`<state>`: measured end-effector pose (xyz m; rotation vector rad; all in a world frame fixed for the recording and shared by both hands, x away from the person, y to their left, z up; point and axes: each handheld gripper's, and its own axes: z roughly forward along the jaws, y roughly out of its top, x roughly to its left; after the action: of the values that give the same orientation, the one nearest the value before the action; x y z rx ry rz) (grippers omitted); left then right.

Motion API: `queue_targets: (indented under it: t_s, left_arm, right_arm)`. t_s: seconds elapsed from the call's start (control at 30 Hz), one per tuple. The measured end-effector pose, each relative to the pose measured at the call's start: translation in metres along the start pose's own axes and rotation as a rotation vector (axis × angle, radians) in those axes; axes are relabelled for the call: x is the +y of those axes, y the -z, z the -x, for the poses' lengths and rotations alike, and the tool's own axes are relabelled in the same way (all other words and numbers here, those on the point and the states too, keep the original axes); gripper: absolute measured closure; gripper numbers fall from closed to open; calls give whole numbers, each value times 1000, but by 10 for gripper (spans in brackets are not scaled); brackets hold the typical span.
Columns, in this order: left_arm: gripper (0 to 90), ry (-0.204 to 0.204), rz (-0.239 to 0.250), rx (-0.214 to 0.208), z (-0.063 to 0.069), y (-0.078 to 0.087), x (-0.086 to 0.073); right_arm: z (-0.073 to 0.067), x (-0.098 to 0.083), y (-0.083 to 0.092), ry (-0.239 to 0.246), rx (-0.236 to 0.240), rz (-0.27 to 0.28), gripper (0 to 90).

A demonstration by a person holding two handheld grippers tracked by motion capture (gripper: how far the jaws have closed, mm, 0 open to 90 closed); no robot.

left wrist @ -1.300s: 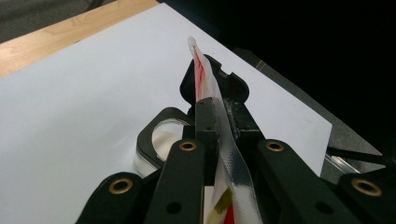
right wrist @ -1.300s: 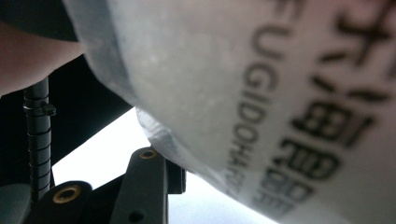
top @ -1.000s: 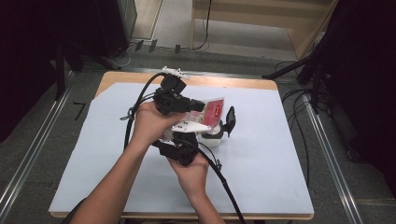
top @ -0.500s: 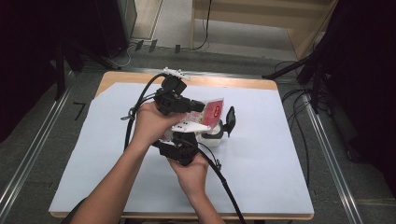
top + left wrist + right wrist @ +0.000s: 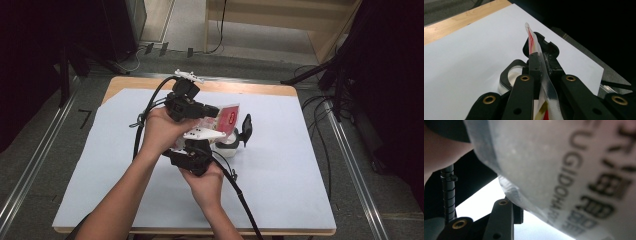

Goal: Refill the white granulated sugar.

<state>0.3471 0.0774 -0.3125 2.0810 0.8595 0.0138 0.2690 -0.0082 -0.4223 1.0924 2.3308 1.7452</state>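
A red and clear packet [image 5: 230,116] hangs over the middle of the table. My left gripper [image 5: 215,112] comes at it from the left and is shut on its thin top edge; the left gripper view has that gripper [image 5: 540,57] pinching the packet [image 5: 533,41] edge-on. My right gripper [image 5: 207,142] sits just below, nearer the person. In the right gripper view the packet [image 5: 564,170], with blurred black print, bulges over the jaws; one finger [image 5: 503,220] presses on it and the other is hidden. Under the packet stands a white cup [image 5: 228,148] with its black lid [image 5: 246,129] flipped up.
A white sheet [image 5: 280,190] covers the wooden table [image 5: 250,88]. Black cables [image 5: 240,197] trail from both grippers toward the near edge and the left. Dark stands and cables [image 5: 320,80] lie on the floor beyond the right far corner.
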Motion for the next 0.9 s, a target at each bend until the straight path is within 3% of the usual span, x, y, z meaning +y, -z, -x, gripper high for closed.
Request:
queue_targets:
  t_s: [0.23,0.9]
  left_arm:
    - [869,-13,-38,5,-1,-3,5]
    - [872,-29,-68,-6,-3,3,0]
  right_arm:
    - [2,1,-1,-4,-6,6,639]
    - [-3,-2,-7,26,-34,-10,637]
